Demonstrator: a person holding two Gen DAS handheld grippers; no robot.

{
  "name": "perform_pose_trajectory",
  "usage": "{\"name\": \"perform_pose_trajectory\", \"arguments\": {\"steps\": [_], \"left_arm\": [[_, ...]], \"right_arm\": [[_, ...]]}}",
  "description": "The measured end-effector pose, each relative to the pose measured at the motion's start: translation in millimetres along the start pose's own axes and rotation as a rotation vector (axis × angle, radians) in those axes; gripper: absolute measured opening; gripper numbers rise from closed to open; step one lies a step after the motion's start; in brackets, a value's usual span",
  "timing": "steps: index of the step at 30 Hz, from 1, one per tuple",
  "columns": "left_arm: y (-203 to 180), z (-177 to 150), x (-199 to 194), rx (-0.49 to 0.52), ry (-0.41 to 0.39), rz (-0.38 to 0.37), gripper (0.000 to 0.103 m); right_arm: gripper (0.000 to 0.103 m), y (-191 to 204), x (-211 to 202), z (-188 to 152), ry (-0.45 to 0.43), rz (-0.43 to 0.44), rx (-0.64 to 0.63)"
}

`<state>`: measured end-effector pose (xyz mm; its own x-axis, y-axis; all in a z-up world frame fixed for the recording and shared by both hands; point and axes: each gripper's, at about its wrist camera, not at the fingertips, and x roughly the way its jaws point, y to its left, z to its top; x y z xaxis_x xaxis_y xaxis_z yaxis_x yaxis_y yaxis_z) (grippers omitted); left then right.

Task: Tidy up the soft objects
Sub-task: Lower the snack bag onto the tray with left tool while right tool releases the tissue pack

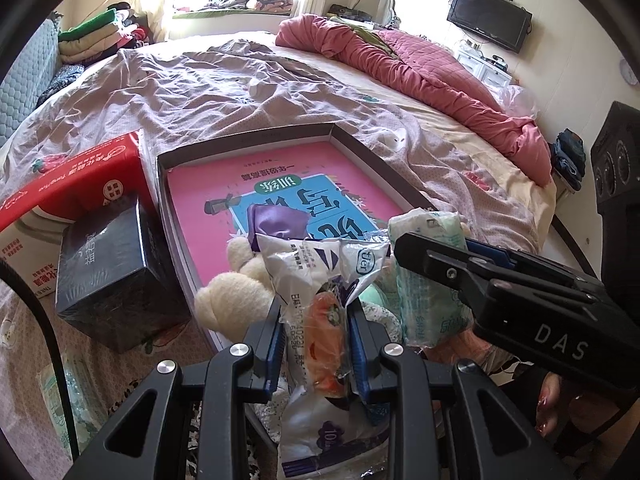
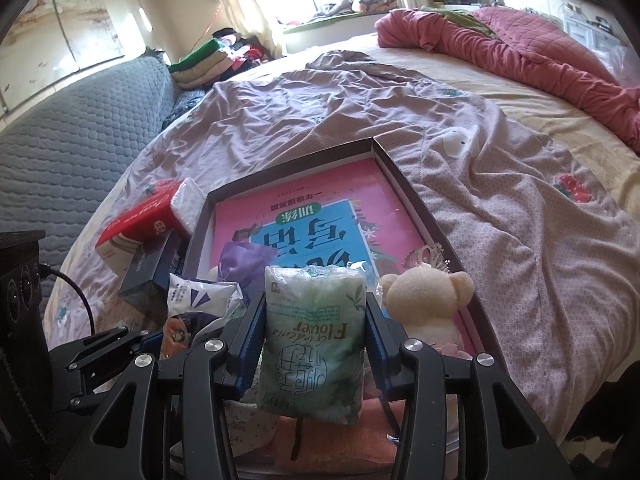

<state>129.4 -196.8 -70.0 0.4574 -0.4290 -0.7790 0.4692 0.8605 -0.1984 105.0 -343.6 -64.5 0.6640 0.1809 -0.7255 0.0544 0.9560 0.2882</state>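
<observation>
Mid-step: both claws loaded, over the near end of the tray (image 2: 404,184) on the bed. Left gripper (image 1: 316,332) pinches a crinkly snack bag (image 1: 320,280); right gripper (image 2: 312,332) clamps a green tissue pack (image 2: 316,332), upright. Teddy (image 2: 428,296) sits at tray's near right corner. Next, prob.: lower each into tray w/o crushing teddy, then let go.
</observation>
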Motion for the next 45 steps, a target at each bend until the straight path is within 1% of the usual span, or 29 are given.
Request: {"name": "perform_pose_trajectory", "arguments": {"steps": [7, 13, 18, 22, 25, 26, 28, 30, 32, 36, 38, 40, 42, 45], "left_arm": [[0, 0, 1, -0.008, -0.001, -0.013, 0.029], [1, 0, 0, 0.003, -0.004, -0.006, 0.03], [0, 1, -1, 0.003, -0.006, -0.008, 0.03], [-1, 1, -1, 0.005, -0.007, -0.013, 0.03], [-3, 1, -3, 0.013, -0.01, -0.013, 0.031], [-4, 1, -4, 0.015, -0.013, -0.014, 0.032], [-5, 2, -7, 0.017, -0.023, -0.018, 0.037], [-7, 3, -12, 0.019, -0.034, -0.025, 0.047], [-10, 5, -17, 0.024, -0.049, -0.019, 0.052], [-15, 7, -22, 0.041, -0.061, -0.022, 0.055], [-17, 7, -26, 0.05, -0.069, -0.022, 0.056], [-19, 7, -31, 0.062, -0.086, -0.022, 0.059], [-20, 8, -37, 0.066, -0.101, -0.031, 0.064], [-22, 10, -44, 0.069, -0.119, -0.043, 0.065]], "right_arm": [[0.049, -1, -1, -1, -0.001, 0.0, -0.002], [0.05, -2, 0, 0, 0.002, 0.011, 0.012], [0.058, 2, -6, 1, -0.021, 0.015, 0.003], [0.061, 5, -13, 2, -0.045, -0.008, -0.016], [0.067, 3, -19, 4, -0.069, -0.023, -0.014], [0.068, 2, -21, 4, -0.077, -0.03, -0.015], [0.069, 1, -28, 5, -0.104, -0.039, -0.016], [0.073, -1, -34, 6, -0.123, -0.04, -0.015], [0.074, -2, -43, 8, -0.156, -0.045, -0.011], [0.075, -7, -58, 11, -0.199, -0.058, 0.003], [0.077, -9, -65, 13, -0.225, -0.054, 0.011], [0.078, -12, -71, 14, -0.238, -0.05, 0.018], [0.078, -14, -77, 14, -0.254, -0.069, 0.02], [0.078, -19, -82, 15, -0.262, -0.077, 0.037]]}}
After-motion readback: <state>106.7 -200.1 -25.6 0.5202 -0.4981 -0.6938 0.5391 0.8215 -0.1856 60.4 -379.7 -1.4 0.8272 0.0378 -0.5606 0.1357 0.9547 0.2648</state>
